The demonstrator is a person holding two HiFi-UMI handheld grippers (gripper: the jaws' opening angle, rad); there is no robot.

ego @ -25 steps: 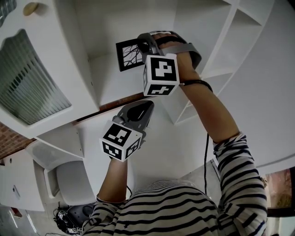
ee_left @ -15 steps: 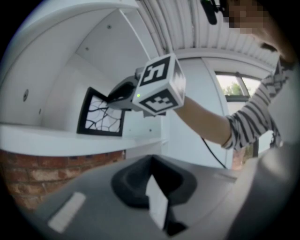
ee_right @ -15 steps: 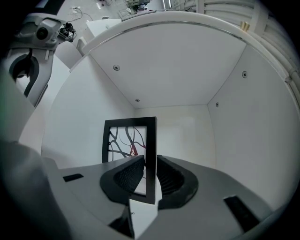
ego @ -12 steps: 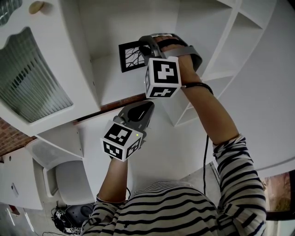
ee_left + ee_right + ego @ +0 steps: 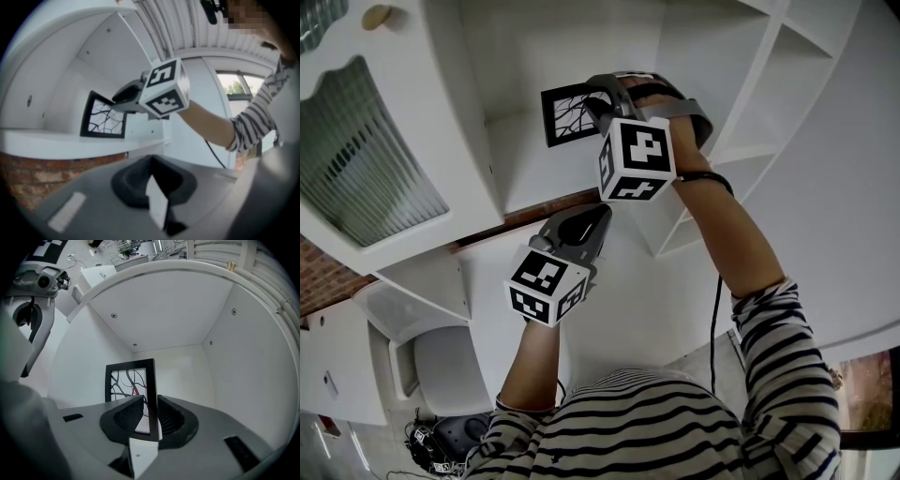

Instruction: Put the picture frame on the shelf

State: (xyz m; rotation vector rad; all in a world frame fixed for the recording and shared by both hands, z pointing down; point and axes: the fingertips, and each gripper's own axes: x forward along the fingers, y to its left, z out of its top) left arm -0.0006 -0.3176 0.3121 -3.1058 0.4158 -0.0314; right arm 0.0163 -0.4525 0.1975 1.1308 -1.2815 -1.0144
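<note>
The right gripper (image 5: 149,417) has its jaws closed on the picture frame (image 5: 129,380). The black bar along one side of the frame stands pinched between the two ribbed pads. The rest of the frame spreads out to the left of the jaws in the right gripper view, and its top edge rises above them. It is a black frame around a white sheet with dark branching lines. It stands nearly upright, with its face turned partly towards the jaws.

Frame and jaws are both inside an open white shelf compartment (image 5: 525,159); its back wall lies beyond the jaws and its side walls stand to either side. In the left gripper view the frame's lower edge is down at the shelf board, but whether it rests on the board cannot be told.

The left gripper (image 5: 153,190) has its jaws pressed together with nothing between them. It sits below the shelf board, out in front of the compartment, and points level towards it. The frame and the right gripper's marker cube (image 5: 165,87) are above and ahead of those jaws. A strip of brick (image 5: 56,169) runs under the board ahead of them.
</note>
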